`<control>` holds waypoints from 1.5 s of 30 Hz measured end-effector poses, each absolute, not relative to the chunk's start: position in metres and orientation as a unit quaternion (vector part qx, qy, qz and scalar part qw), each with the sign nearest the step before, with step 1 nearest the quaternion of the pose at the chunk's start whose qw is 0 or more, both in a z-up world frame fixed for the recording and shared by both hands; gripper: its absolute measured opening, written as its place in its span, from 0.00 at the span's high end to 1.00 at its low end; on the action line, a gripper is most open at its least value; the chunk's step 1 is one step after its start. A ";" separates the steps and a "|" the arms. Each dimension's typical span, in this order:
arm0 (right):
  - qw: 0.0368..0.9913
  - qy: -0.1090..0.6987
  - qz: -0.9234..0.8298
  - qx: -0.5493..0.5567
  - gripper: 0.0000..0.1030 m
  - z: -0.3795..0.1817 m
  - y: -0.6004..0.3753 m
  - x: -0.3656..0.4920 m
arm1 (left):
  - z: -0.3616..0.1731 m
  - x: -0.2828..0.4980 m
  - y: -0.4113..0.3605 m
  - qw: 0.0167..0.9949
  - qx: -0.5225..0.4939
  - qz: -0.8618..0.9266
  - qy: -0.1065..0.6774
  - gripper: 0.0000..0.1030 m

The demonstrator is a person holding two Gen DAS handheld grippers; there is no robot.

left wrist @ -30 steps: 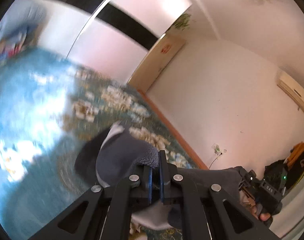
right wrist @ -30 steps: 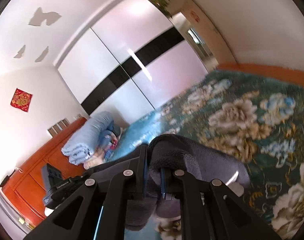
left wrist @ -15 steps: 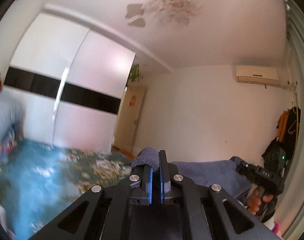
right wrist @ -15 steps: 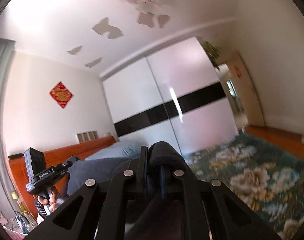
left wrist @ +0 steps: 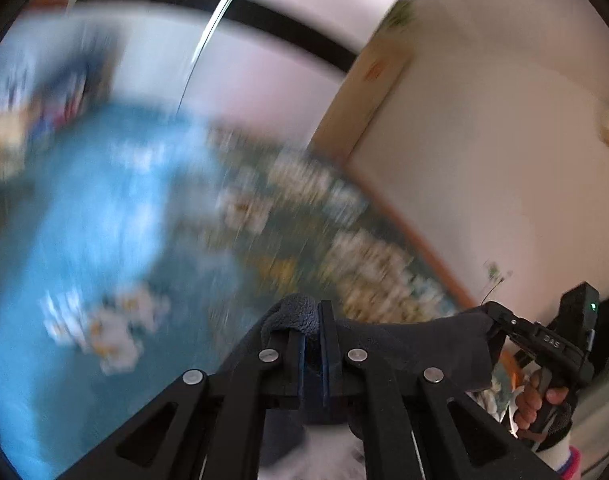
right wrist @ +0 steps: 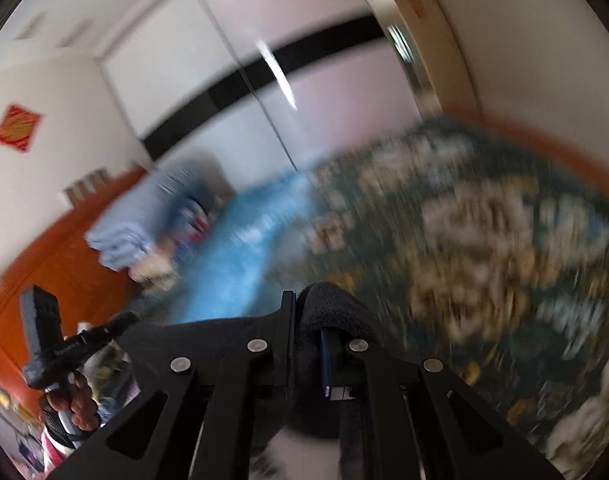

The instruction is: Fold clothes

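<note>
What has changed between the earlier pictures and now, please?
Both tools have swung back down: half a second ago they faced the ceiling and wardrobe, now the floral bedspread. Unchanged: the left tool and right tool each stay shut on the dark fleece garment.

Blurred floral blue bedspread (left wrist: 104,240), white wardrobe (right wrist: 232,60) with black band, red wall ornament (right wrist: 18,128)
</note>
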State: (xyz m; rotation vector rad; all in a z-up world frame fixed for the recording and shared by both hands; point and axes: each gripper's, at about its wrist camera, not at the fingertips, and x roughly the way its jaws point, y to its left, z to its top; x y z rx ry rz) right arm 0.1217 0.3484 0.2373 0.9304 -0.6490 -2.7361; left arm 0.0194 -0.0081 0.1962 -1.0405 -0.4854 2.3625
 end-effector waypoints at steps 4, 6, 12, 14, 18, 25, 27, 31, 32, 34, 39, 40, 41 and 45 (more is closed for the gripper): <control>0.071 -0.241 -0.900 0.356 0.90 0.179 0.365 0.085 | 0.152 -0.009 -0.004 0.245 -0.421 0.847 -0.210 0.94; 0.068 -0.256 -0.895 0.359 0.90 0.171 0.372 0.068 | 0.145 -0.025 -0.002 0.245 -0.424 0.843 -0.223 0.94; 0.054 -0.274 -0.883 0.377 0.90 0.148 0.384 0.012 | 0.111 -0.089 0.013 0.219 -0.469 0.820 -0.244 0.94; 0.046 -0.277 -0.875 0.394 0.90 0.132 0.386 -0.003 | 0.091 -0.106 0.020 0.205 -0.488 0.814 -0.238 0.94; 0.029 -0.280 -0.856 0.434 0.90 0.092 0.390 -0.027 | 0.057 -0.127 0.033 0.186 -0.516 0.807 -0.218 0.94; 0.012 -0.284 -0.838 0.466 0.89 0.056 0.393 -0.036 | 0.027 -0.132 0.043 0.162 -0.538 0.801 -0.205 0.91; 0.014 -0.285 -0.837 0.467 0.82 0.057 0.393 -0.035 | 0.034 -0.125 0.040 0.171 -0.536 0.799 -0.210 0.90; 0.035 -0.297 -0.838 0.456 0.47 0.072 0.391 -0.026 | 0.051 -0.110 0.033 0.192 -0.530 0.796 -0.221 0.67; 0.038 -0.294 -0.842 0.451 0.45 0.079 0.388 -0.023 | 0.056 -0.106 0.031 0.197 -0.529 0.795 -0.224 0.56; 0.045 -0.282 -0.850 0.443 0.43 0.096 0.383 -0.014 | 0.064 -0.098 0.028 0.207 -0.526 0.792 -0.230 0.45; 0.053 -0.241 -0.876 0.415 0.43 0.137 0.372 0.035 | 0.104 -0.045 0.017 0.212 -0.491 0.828 -0.169 0.41; 0.050 -0.228 -0.882 0.410 0.43 0.142 0.369 0.050 | 0.112 -0.030 0.016 0.209 -0.482 0.838 -0.148 0.40; 0.047 -0.214 -0.887 0.408 0.43 0.145 0.366 0.066 | 0.118 -0.013 0.013 0.205 -0.471 0.849 -0.124 0.38; 0.044 -0.161 -0.889 0.427 0.42 0.133 0.344 0.124 | 0.120 0.046 0.006 0.204 -0.449 0.867 -0.064 0.34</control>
